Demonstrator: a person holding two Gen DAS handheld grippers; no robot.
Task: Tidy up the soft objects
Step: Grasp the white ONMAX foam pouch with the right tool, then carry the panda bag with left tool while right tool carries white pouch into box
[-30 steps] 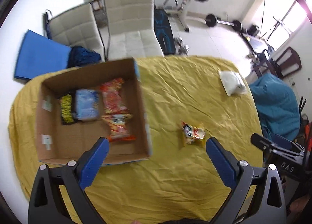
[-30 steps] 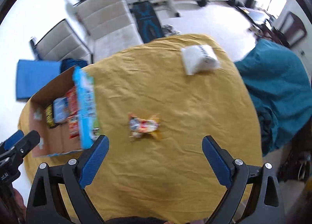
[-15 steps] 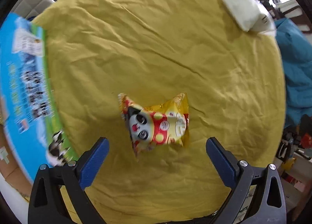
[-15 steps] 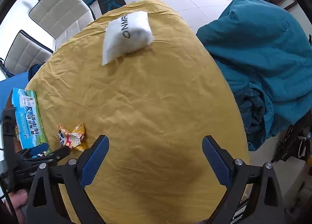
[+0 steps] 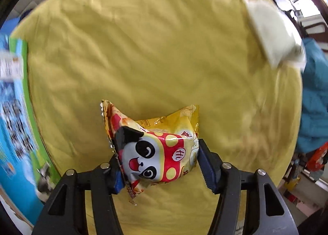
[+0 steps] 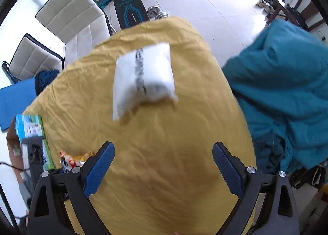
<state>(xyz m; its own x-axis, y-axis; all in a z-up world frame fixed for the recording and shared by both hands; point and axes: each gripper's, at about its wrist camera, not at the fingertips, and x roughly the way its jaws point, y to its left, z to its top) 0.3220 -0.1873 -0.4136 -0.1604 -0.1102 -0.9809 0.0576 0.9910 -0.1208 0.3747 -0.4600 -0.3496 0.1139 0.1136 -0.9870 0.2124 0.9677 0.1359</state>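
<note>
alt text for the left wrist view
The left gripper is closed on a yellow and red panda-print snack packet over a wrinkled yellow tablecloth. A white plastic pouch lies far right, a blue printed carton wall left.

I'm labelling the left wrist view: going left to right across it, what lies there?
Blue-and-green box → panda snack bag, clamped in the left gripper → white pouch → teal fabric.

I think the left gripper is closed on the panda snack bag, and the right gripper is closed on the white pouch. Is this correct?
Not quite. The left gripper is closed on the panda snack bag, but the right wrist view shows the right gripper open and empty, with the white pouch lying apart from it on the yellow cloth.
</note>
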